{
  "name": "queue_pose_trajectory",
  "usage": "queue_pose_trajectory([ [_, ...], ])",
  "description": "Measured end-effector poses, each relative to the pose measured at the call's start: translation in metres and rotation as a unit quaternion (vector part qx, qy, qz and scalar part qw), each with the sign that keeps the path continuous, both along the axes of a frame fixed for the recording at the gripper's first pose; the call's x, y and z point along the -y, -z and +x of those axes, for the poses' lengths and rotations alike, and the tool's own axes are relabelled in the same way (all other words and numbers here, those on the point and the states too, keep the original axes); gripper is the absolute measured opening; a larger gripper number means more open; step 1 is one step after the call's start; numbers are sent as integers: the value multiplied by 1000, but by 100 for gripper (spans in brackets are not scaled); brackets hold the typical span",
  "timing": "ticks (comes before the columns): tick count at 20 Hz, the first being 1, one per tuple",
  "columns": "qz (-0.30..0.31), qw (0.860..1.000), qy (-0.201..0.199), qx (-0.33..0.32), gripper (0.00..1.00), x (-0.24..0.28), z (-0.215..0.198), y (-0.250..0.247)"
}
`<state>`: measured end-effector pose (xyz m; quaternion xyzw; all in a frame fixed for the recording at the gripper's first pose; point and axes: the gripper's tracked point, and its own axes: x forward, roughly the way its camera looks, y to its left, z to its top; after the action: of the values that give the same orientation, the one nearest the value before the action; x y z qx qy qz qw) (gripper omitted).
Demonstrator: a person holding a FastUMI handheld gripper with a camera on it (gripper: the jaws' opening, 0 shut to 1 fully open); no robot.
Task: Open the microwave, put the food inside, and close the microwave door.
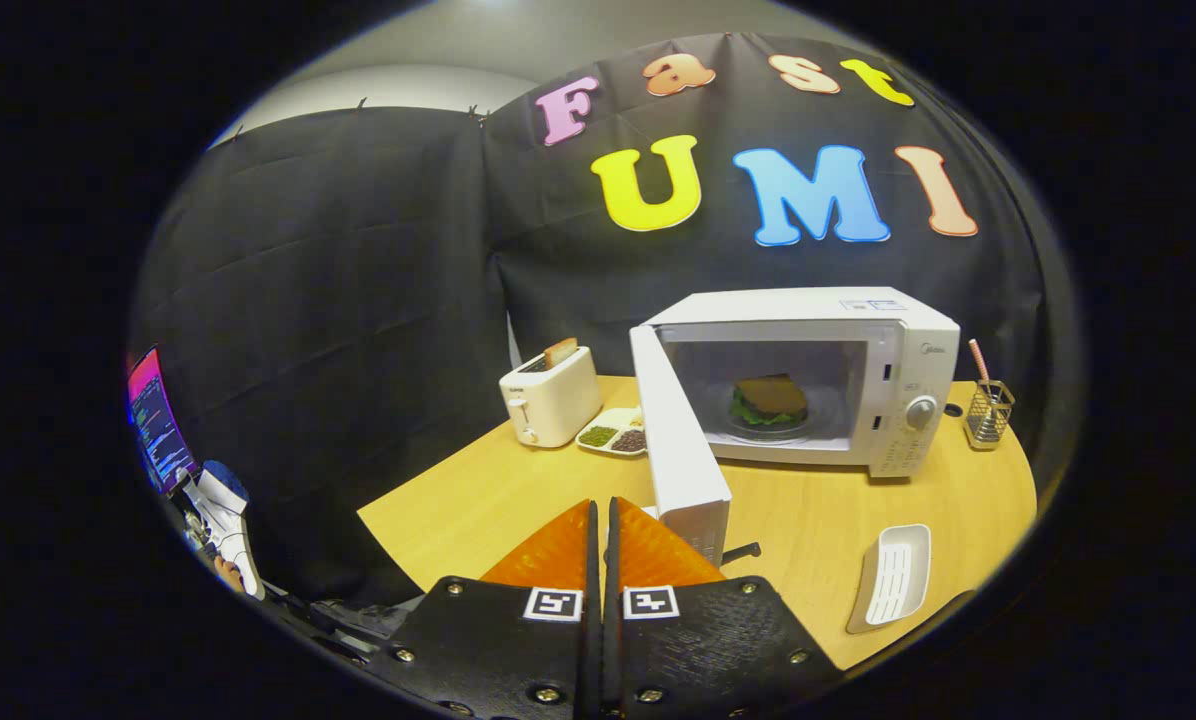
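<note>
- The door (680,440) of the microwave (858,375) stands swung out toward the camera; its near lower corner lies just right of the fingertips and hides part of the table behind it.
- A dark rod (743,551) pokes out from behind that corner; what it belongs to cannot be made out.
- The tray (613,434) is partly covered by the door edge; two compartments show, one with green bits, one with dark bits.
- The panel markings under the dial (921,412) are too small to read.
- The gripper (603,512) has its fingers brought together, with only a thin slit between them. They hold nothing. Whether the right finger touches the door corner cannot be told.
- The sandwich (769,400), with green leaves beneath, sits on the plate inside the cavity, well beyond the fingers.
- The toaster (549,396), with a slice (560,351) standing in its slot, is left of the microwave, just behind the tray.
- A wire holder (988,412) with a straw stands right of the microwave.
- A white dish (893,578) lies on the table (478,490), right of the fingers.
- A screen (158,420) glows far left.
</note>
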<state>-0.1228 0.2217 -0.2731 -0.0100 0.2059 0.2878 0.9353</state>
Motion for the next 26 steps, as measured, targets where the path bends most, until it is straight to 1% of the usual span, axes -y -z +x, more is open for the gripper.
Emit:
queue_pose_trajectory([
  [6,5,999,53,0,1,36,38,-5],
  [8,-1,997,78,6,1,53,55,-8],
  [10,-12,994,105,11,1,69,74,-10],
  [12,-7,992,128,10,1,82,92,-13],
  [21,2,980,196,44,1,121,186,-40],
  [24,-2,972,231,44,1,141,209,-38],
  [26,5,969,244,41,1,149,221,-40],
])
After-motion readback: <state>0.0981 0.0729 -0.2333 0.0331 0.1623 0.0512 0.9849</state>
